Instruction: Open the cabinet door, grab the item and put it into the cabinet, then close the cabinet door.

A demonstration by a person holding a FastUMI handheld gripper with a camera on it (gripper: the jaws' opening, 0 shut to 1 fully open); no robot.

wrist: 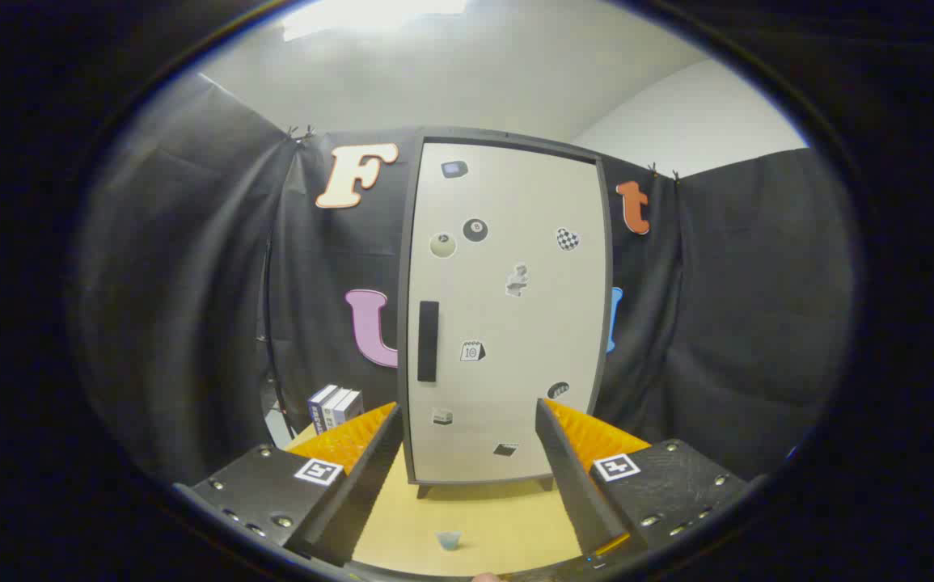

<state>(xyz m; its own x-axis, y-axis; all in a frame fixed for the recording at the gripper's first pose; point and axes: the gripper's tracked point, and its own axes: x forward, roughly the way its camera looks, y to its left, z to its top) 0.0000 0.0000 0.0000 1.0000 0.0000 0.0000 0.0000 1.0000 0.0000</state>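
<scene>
Staged recording booth, not a lived-in room. Enclosed by black cloth (pixel 192 283) clipped up as walls, plain white wall (pixel 693 113) and ceiling light (pixel 369 16) above. Furnished with one sticker-covered cabinet (pixel 507 315) on a wooden table (pixel 475 517).

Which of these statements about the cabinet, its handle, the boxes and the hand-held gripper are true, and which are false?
1. The cabinet door is shut. True.
2. The dark handle sits on the door's right side. False: it is near the left edge.
3. The hand-held gripper holds a box. False: its fingers are spread apart, with nothing between them.
4. Small boxes stand on the table left of the cabinet. True.
5. The door carries several stickers. True.
</scene>
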